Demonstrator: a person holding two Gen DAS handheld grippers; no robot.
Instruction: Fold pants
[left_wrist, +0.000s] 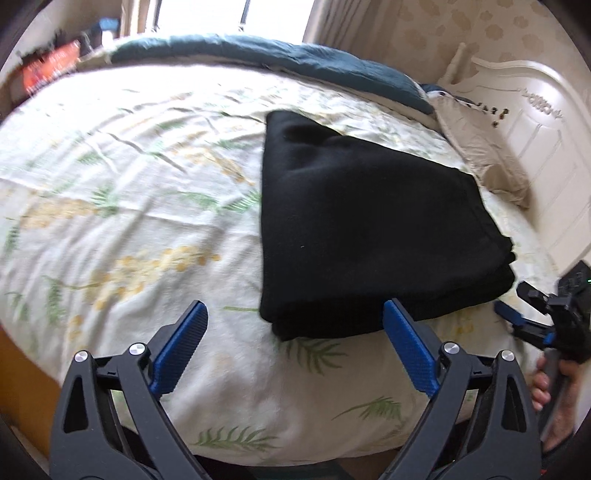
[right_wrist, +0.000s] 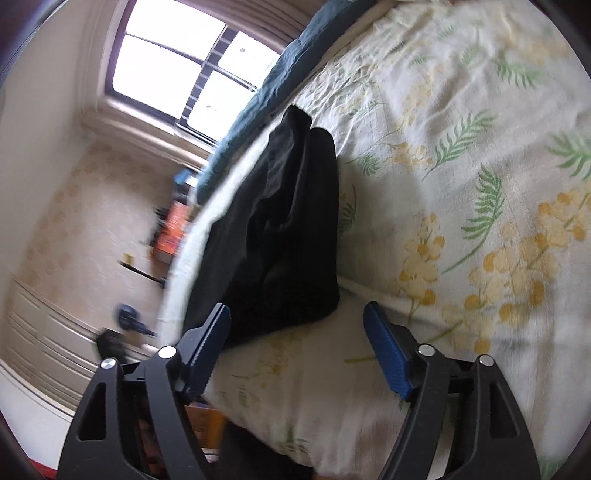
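The black pants (left_wrist: 369, 229) lie folded into a thick rectangle on the flowered bed sheet (left_wrist: 129, 206). My left gripper (left_wrist: 295, 314) hovers open just short of their near edge, nothing between its blue pads. In the left wrist view the right gripper (left_wrist: 517, 302) shows at the far right, held by a hand (left_wrist: 557, 391), beside the pants' right corner. The right wrist view is rolled sideways: the folded pants (right_wrist: 288, 229) lie ahead of my right gripper (right_wrist: 297, 314), which is open and holds nothing, its fingertips just short of the fabric's near corner.
A dark teal blanket (left_wrist: 280, 55) runs along the bed's far side. A beige pillow (left_wrist: 480, 147) and a white carved headboard (left_wrist: 535, 122) stand at the right. A window (right_wrist: 177, 62) and an orange item (right_wrist: 173, 225) lie beyond the bed's edge.
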